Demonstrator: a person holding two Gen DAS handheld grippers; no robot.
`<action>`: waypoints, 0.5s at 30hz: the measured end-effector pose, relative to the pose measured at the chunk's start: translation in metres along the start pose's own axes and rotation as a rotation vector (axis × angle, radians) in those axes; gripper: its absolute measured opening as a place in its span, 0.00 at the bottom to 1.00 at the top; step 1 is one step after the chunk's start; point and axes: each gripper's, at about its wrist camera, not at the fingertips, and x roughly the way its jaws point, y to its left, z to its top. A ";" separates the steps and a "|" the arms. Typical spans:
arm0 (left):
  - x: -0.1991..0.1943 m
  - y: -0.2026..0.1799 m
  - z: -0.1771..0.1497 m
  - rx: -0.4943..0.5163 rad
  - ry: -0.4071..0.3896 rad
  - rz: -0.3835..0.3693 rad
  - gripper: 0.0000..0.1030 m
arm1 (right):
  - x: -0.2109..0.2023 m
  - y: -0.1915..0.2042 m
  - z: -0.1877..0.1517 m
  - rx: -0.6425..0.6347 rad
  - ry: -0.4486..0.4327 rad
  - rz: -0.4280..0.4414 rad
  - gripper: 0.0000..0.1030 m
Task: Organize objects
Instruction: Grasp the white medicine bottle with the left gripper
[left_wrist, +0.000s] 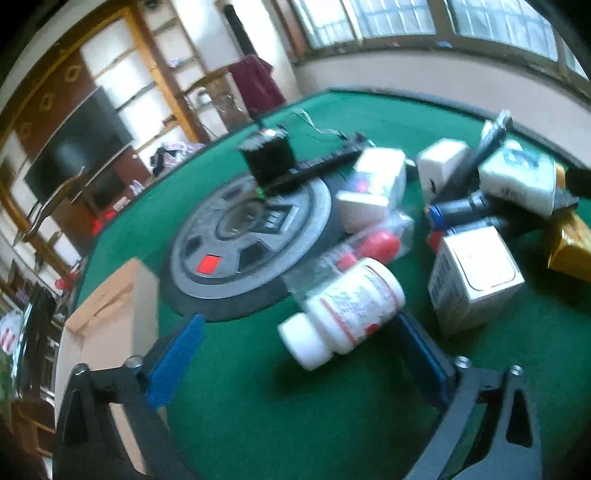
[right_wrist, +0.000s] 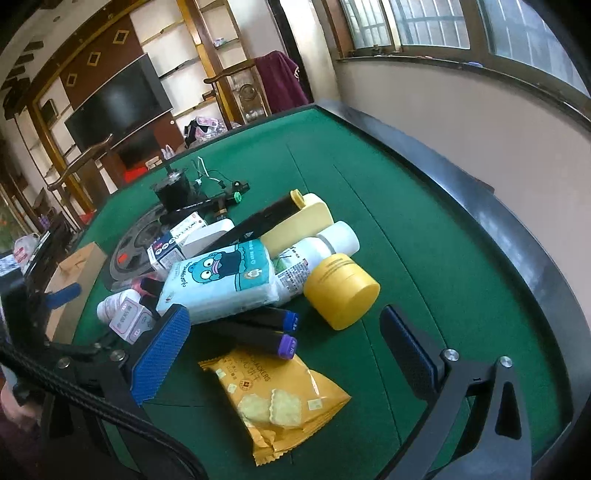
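A pile of small goods lies on a green felt table (left_wrist: 258, 424). In the left wrist view my left gripper (left_wrist: 299, 354) is open, its blue pads wide apart, with a white pill bottle (left_wrist: 347, 314) lying on its side just ahead between them. A white box (left_wrist: 476, 277) stands to its right. In the right wrist view my right gripper (right_wrist: 284, 354) is open above a yellow cracker packet (right_wrist: 280, 402). Ahead lie two dark markers (right_wrist: 258, 328), a blue cartoon tissue pack (right_wrist: 221, 280), a yellow jar (right_wrist: 341, 291) and a white tube (right_wrist: 317, 251).
A grey round centre panel (left_wrist: 251, 236) sits in the table's middle, with a black motor (left_wrist: 267, 157) and cables behind it. A brown paper bag (left_wrist: 107, 317) stands at the left edge. The table's raised dark rim (right_wrist: 480, 206) runs along the right.
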 end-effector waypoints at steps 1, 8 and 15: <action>-0.001 -0.002 0.001 -0.008 -0.004 -0.028 0.70 | -0.001 0.000 0.000 -0.001 -0.002 0.002 0.99; -0.003 -0.006 0.005 -0.066 0.049 -0.155 0.41 | 0.001 -0.002 0.000 0.012 0.015 0.020 1.00; 0.007 -0.017 0.015 -0.076 0.043 -0.124 0.44 | 0.001 -0.009 -0.001 0.041 0.022 0.043 1.00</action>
